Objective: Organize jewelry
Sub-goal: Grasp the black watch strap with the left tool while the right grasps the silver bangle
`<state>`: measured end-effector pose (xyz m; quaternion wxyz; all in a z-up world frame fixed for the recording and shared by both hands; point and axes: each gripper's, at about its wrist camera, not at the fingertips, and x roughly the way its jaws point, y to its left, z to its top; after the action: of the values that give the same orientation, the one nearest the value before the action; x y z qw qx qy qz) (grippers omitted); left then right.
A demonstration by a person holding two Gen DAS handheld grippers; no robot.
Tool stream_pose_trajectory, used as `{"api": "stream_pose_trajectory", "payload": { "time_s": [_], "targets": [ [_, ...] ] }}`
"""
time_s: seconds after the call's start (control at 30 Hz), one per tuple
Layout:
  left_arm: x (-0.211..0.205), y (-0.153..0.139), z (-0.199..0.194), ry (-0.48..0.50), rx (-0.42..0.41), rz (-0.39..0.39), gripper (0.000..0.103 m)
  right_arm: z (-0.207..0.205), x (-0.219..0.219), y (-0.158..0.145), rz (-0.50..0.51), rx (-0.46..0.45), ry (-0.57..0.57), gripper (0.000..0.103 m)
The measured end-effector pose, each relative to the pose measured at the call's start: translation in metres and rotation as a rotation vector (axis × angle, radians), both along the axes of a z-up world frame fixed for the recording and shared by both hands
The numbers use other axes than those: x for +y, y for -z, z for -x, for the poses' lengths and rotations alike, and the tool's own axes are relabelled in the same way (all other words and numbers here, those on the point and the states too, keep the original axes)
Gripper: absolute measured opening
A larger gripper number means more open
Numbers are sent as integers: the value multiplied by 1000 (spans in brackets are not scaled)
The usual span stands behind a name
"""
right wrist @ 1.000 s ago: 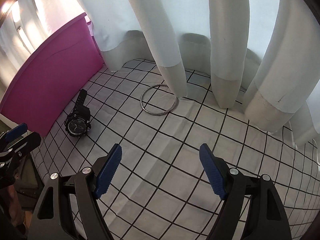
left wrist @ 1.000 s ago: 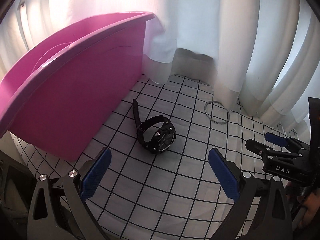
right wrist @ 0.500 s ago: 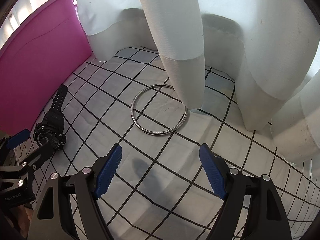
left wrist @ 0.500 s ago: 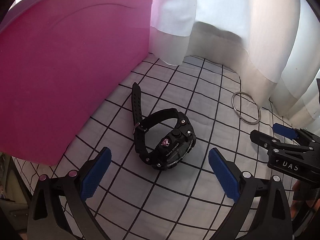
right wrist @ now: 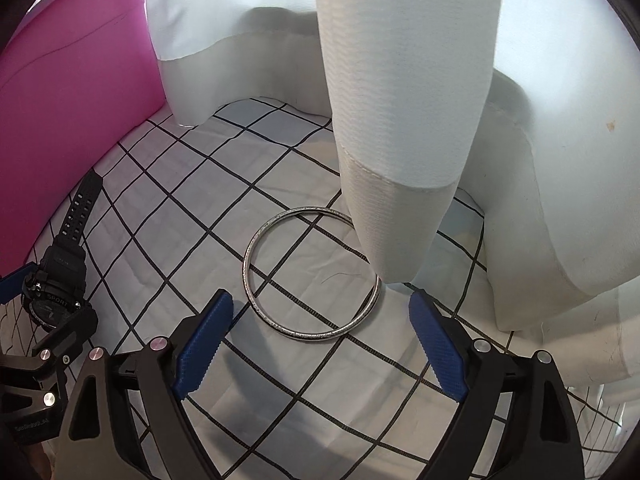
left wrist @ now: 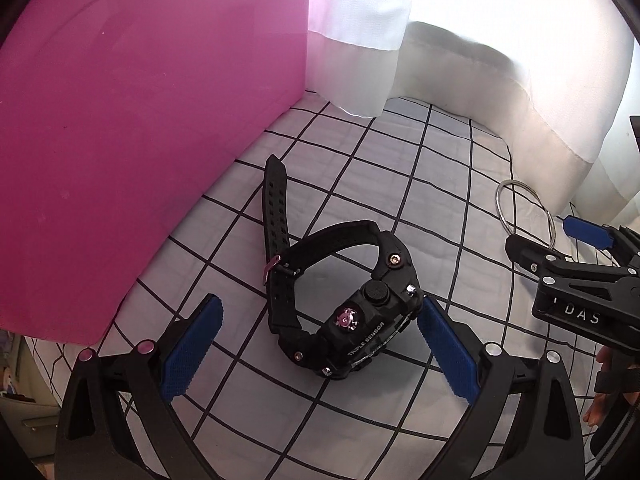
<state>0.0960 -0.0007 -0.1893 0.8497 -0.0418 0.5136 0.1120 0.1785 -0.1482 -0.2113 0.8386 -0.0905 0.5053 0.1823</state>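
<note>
Left wrist view, left to right: pink bin (left wrist: 132,120), cut off at top and left; one black watch (left wrist: 340,300) on its side on the checked cloth (left wrist: 420,184), between my left gripper's (left wrist: 318,344) spread, unloaded pads. Its free strap runs up-left toward the bin; the face is hard to read. Right wrist view: one silver bangle (right wrist: 310,274) flat just ahead of my right gripper (right wrist: 320,340), also spread and empty; a curtain (right wrist: 404,120) fold hides its far-right rim.
</note>
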Motion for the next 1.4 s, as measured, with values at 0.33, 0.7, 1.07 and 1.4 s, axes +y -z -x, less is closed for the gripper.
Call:
{"api": "stream_pose_trajectory", "payload": {
  "time_s": [0.33,0.7,1.07,1.4],
  "targets": [
    [5,13,-19,-15,16,13,97,-28,14,8,-29,-31,-10,94],
    [6,17,-26,-16,-37,9,97,-31,24,15,-52,-90,-23,94],
    [14,9,-17,-31,-13,26,73,-20,18,14,-49,-68,-4,93],
    [17,10,-16,-20,-3,43,69,0,16,5,-52,-79,-28,71]
  ]
}}
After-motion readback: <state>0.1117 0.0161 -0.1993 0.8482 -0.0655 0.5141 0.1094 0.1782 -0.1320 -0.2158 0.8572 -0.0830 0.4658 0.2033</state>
